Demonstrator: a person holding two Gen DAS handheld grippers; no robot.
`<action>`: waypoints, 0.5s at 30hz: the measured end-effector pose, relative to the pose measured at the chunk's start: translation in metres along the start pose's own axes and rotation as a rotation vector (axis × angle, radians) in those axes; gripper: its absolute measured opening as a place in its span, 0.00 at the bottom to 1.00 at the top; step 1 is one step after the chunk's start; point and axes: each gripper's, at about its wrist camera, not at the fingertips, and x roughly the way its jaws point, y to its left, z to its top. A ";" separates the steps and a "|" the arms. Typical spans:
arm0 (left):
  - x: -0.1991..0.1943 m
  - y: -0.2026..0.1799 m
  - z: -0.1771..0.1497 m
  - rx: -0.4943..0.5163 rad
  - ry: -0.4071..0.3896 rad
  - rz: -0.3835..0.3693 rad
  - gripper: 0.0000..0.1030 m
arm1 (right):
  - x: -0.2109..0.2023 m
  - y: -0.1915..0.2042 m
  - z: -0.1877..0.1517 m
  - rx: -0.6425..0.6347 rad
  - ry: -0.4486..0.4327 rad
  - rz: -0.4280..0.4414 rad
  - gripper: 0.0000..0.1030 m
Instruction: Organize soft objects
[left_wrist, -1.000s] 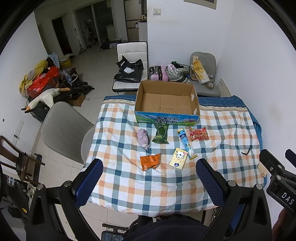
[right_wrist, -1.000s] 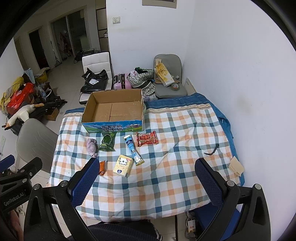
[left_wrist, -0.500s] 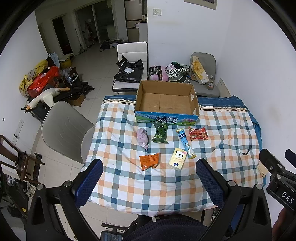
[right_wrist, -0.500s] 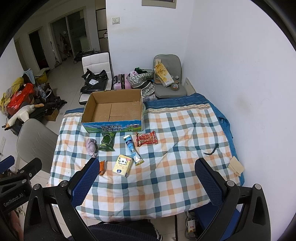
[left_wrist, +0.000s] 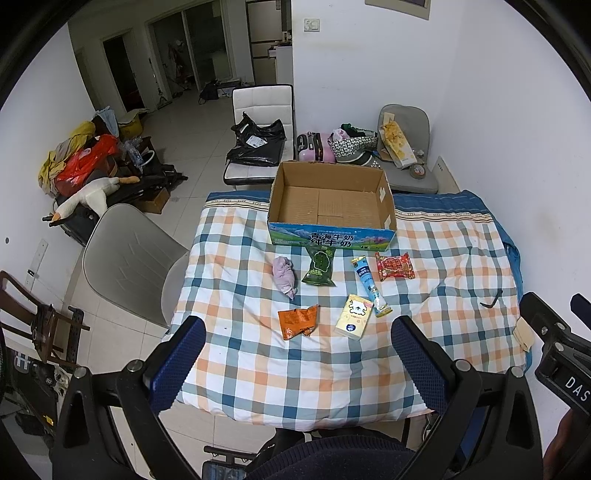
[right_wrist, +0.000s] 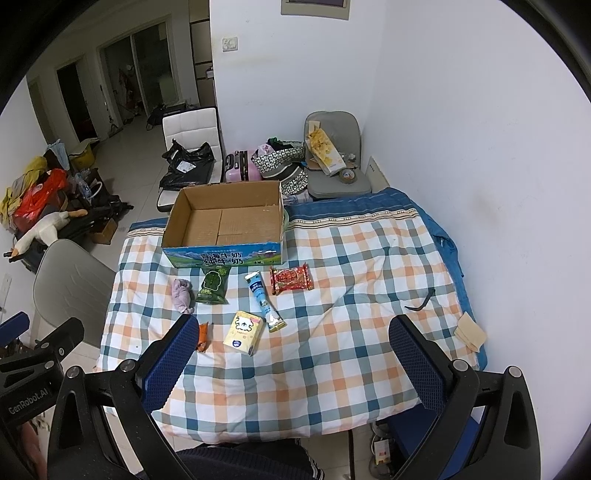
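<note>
The packets lay loose in front of the empty box (left_wrist: 332, 206): orange packet (left_wrist: 297, 322) and tissue pack (left_wrist: 354, 316) farthest from it, nearest the fingers. The orange packet sat ahead of the left gripper (left_wrist: 295, 363), slightly left of centre, closer to it than to the right gripper (right_wrist: 291, 363). Both grippers were spread wide, holding nothing.

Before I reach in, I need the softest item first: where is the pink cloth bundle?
In the left wrist view the pink cloth bundle lies left of centre on the checked cover, just left of the green packet.
</note>
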 end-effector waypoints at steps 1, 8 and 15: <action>0.000 0.000 0.000 -0.001 0.000 -0.001 1.00 | 0.001 0.000 -0.002 0.000 -0.001 -0.001 1.00; 0.007 0.000 0.011 -0.012 0.019 -0.002 1.00 | 0.020 0.001 0.013 0.024 0.050 0.029 1.00; 0.069 0.013 0.035 -0.065 0.100 0.003 1.00 | 0.107 0.006 0.011 0.036 0.184 0.062 1.00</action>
